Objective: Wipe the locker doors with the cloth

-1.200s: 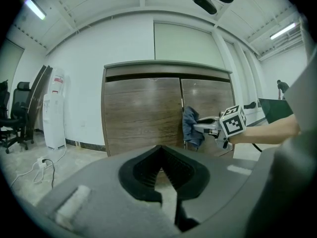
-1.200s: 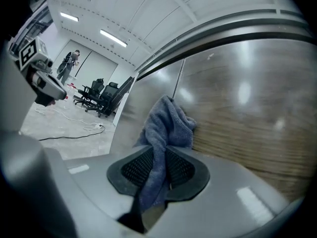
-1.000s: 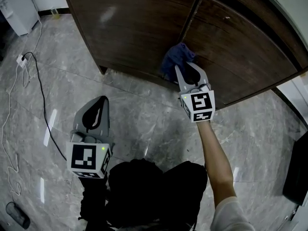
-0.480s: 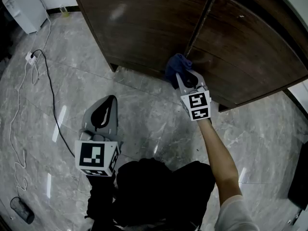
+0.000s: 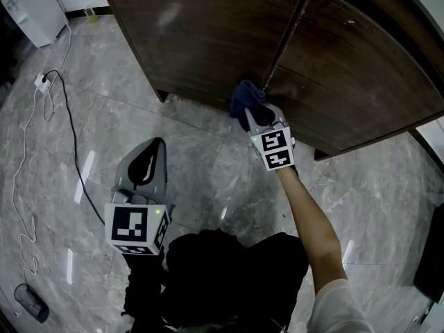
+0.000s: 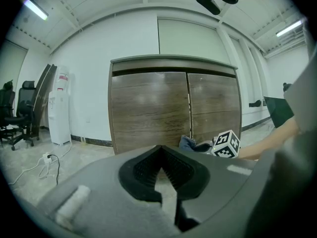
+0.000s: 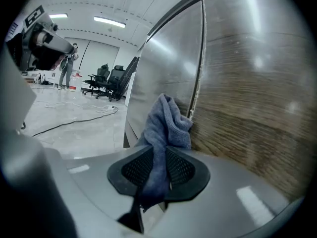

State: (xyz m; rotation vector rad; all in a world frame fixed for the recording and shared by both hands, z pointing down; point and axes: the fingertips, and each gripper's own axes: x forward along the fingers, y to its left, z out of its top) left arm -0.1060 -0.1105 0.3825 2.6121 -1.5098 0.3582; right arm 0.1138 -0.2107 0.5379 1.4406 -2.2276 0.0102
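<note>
Two brown wooden locker doors (image 5: 208, 33) meet at a vertical seam. A blue cloth (image 5: 246, 97) is pressed against them low down, right at the seam. My right gripper (image 5: 255, 113) is shut on the cloth. In the right gripper view the cloth (image 7: 166, 123) bunches up from between the pads and touches the door (image 7: 247, 98). My left gripper (image 5: 147, 151) hangs lower left over the floor, away from the locker. Its jaws are shut with nothing in them. The left gripper view shows its tips (image 6: 159, 150) together, with the doors (image 6: 148, 108) and the cloth (image 6: 188, 144) beyond.
Grey marble floor lies all round. A black cable with a white plug strip (image 5: 40, 82) runs along the left. A white appliance (image 5: 28, 9) stands at top left, seen as a water dispenser (image 6: 59, 108) beside office chairs (image 6: 15, 118). A dark object (image 5: 433, 255) stands at the right edge.
My right gripper has slid the cloth a little left and down along the doors' lower part near the seam. The left gripper has stayed about where it was.
</note>
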